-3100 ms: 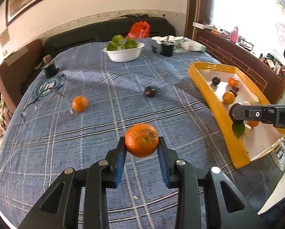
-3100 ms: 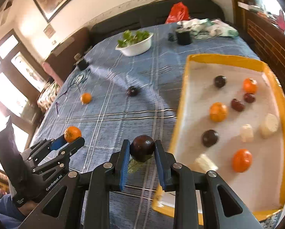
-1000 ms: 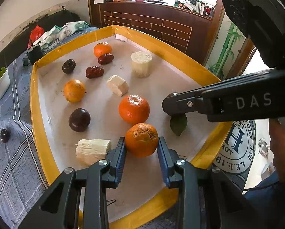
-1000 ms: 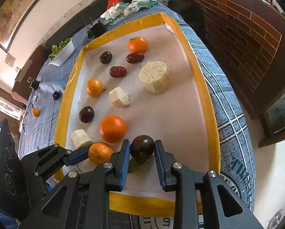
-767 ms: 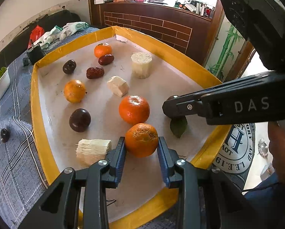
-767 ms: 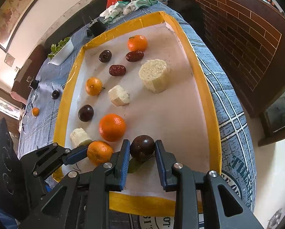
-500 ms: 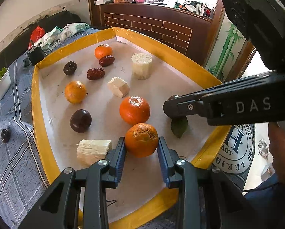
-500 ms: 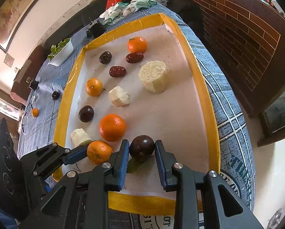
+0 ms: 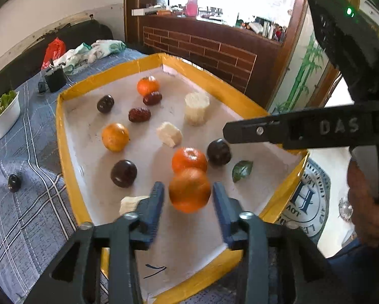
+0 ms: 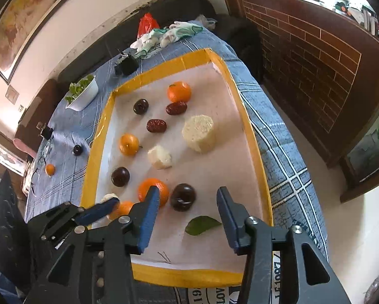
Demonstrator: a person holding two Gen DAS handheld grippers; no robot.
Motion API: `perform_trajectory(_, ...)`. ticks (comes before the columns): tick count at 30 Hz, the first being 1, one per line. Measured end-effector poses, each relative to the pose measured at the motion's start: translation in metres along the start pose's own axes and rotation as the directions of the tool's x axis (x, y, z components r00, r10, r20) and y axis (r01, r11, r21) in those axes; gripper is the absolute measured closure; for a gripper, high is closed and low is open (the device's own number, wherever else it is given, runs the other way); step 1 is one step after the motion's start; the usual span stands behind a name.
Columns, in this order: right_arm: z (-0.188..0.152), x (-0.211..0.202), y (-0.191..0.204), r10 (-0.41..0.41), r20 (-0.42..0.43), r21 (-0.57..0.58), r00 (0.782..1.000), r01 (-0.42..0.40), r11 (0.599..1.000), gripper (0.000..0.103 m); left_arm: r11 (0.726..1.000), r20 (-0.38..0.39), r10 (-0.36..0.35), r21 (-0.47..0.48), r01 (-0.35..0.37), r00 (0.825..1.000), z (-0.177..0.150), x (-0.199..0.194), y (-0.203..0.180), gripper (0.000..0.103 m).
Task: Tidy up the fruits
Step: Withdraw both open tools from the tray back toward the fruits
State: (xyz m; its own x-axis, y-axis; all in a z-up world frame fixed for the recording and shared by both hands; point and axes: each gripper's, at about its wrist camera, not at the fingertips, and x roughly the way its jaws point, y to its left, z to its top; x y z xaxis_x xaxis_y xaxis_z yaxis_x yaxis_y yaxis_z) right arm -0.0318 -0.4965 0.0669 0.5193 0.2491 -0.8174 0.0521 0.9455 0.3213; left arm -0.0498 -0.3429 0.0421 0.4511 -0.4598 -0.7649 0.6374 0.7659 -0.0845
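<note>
Orange (image 9: 189,190) between parted gripper (image 9: 187,202), perhaps loose

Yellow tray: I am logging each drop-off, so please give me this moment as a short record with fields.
tray: yellow tray, white liner, on the blue plaid cloth
left gripper: jaws just opened, orange loose between them
right gripper: jaws just opened, dark plum lying free on the liner
leaf: green leaf lying beside the plum
still outside tray: one small orange, one dark fruit
</note>
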Motion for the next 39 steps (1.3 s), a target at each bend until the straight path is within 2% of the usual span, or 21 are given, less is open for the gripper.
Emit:
perform_trajectory(1, 0.000, 0.000, 0.001, -0.002, 0.003, -0.002, 1.000, 0.002, 1.000, 0.052, 1.000, 0.019, 0.006, 0.003, -0.006, 1.000, 0.001, -0.005, 0.000, 0.053)
perform_trajectory(9, 0.009, -0.006, 0.010, 0.000, 0.045, -0.006, 0.999, 0.000, 1.000, 0.052, 1.000, 0.082, 0.001, -0.025, 0.001, 0.997, 0.005, -0.032, 0.010, 0.053)
perform_trajectory(16, 0.010, -0.001, 0.030, 0.033, 0.038, -0.044, 0.999, -0.031, 0.999, 0.051, 0.993, 0.114, 0.071, -0.100, -0.059, 0.991, 0.001, -0.053, 0.032, 0.053)
perform_trajectory(26, 0.015, 0.007, 0.076, 0.090, 0.032, -0.168, 0.995, -0.083, 0.982, 0.051, 0.963, 0.105, 0.185, -0.216, -0.159, 0.977, -0.022, -0.075, 0.065, 0.053)
perform_trajectory(33, 0.016, 0.012, 0.099, 0.133, 0.009, -0.223, 0.991, -0.127, 0.966, 0.050, 0.923, 0.072, 0.271, -0.303, -0.238, 0.960, -0.042, -0.089, 0.088, 0.053)
perform_trajectory(36, 0.017, 0.010, 0.108, 0.158, 0.002, -0.246, 0.987, -0.153, 0.957, 0.050, 0.891, 0.053, 0.315, -0.360, -0.276, 0.948, -0.055, -0.100, 0.102, 0.053)
perform_trajectory(39, 0.015, 0.012, 0.117, 0.178, -0.015, -0.284, 0.984, -0.174, 0.943, 0.048, 0.846, 0.024, 0.365, -0.427, -0.321, 0.931, -0.072, -0.113, 0.121, 0.053)
